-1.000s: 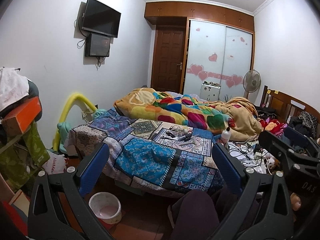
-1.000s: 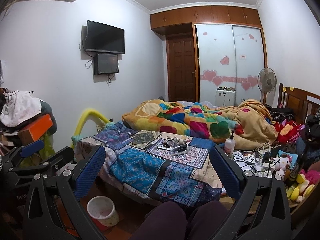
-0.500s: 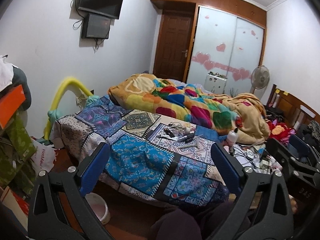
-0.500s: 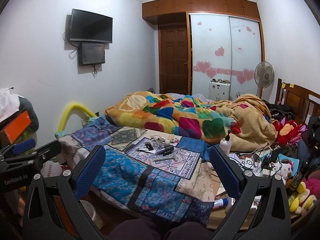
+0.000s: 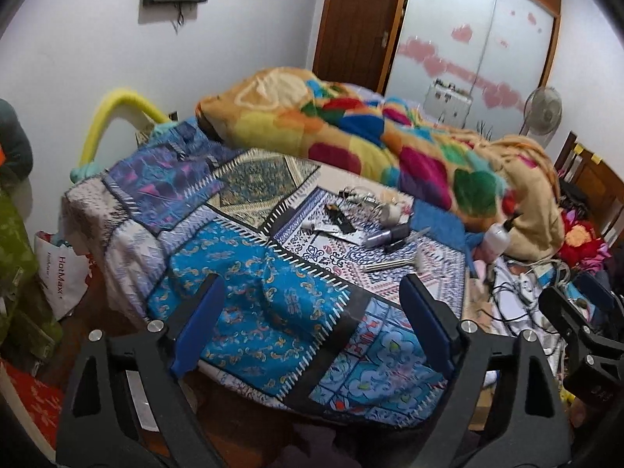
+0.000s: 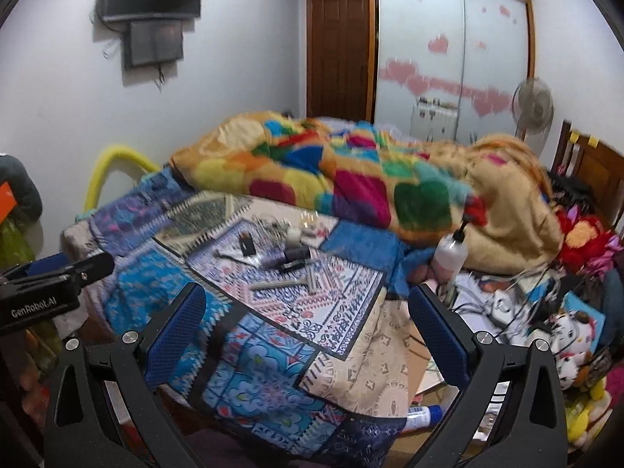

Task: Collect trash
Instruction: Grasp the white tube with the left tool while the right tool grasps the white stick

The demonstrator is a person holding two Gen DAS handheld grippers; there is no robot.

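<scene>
A cluster of small items (image 5: 366, 226) lies on the patchwork bedspread (image 5: 249, 296): a dark tube, a black flat piece, papers, a small white cap and a razor-like tool (image 5: 394, 264). It also shows in the right wrist view (image 6: 280, 253). My left gripper (image 5: 312, 327) is open and empty, above the near edge of the bed, short of the items. My right gripper (image 6: 308, 331) is open and empty, also above the near bed edge. The left gripper's body (image 6: 50, 284) shows at the left of the right wrist view.
A colourful quilt (image 5: 374, 132) is heaped behind the items. A white pump bottle (image 6: 450, 253) stands at the bed's right edge, with cables and plush toys (image 6: 569, 335) beyond. A white shopping bag (image 5: 62, 273) and a yellow tube (image 5: 113, 113) are at the left.
Both grippers have moved forward and tilted down toward the bed, so the items look nearer. The pink bucket on the floor has dropped out of view. Both grippers stay open.
</scene>
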